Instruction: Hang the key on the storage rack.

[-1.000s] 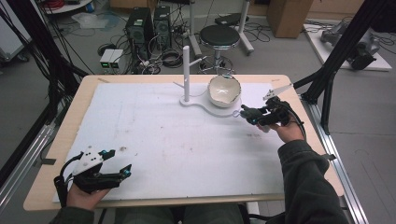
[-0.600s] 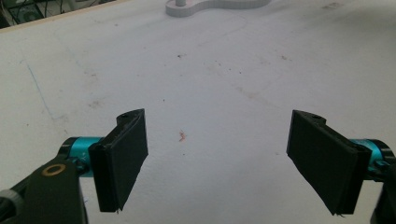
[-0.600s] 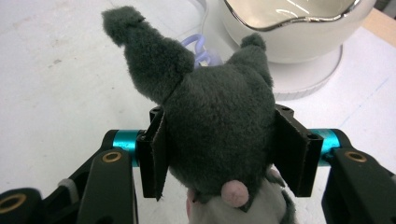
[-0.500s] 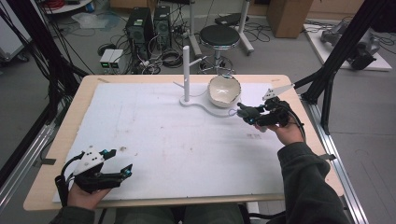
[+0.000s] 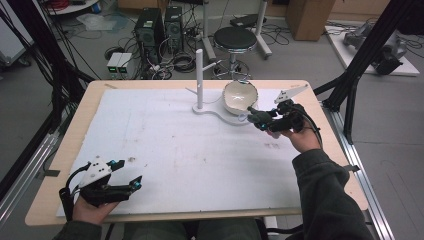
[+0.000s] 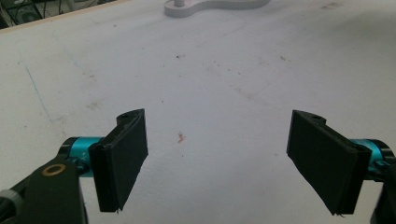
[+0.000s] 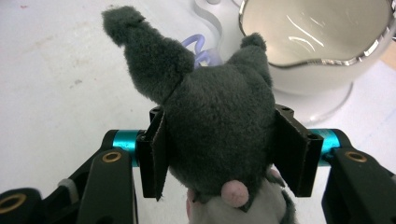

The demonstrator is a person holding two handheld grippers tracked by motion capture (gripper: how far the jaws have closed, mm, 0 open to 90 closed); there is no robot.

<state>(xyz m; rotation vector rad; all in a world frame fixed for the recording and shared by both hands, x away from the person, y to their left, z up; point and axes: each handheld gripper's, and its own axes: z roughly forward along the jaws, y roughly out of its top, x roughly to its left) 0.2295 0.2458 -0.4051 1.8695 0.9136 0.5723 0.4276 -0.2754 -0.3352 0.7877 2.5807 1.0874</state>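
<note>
Grey plush toy animal (image 7: pixel 219 135), one only, sits clamped between the right gripper (image 7: pixel 224 149) jaws, lifted just short of the single white glossy bowl (image 7: pixel 317 42) ahead. Judged step: carrying it to the bowl; next comes reaching over the rim and releasing. Left gripper (image 6: pixel 224 158) rests spread wide, empty, over the white worktop (image 6: pixel 210 70).

Grey plush toy (image 7: pixel 219 140): lower body cut off by bottom edge of right gripper view; flanks hidden behind jaw pads; in high view too small to identify. White bowl (image 7: pixel 322 42): far rim cut by top edge. White stand (image 6: pixel 215 5): post cut off in left gripper view.
</note>
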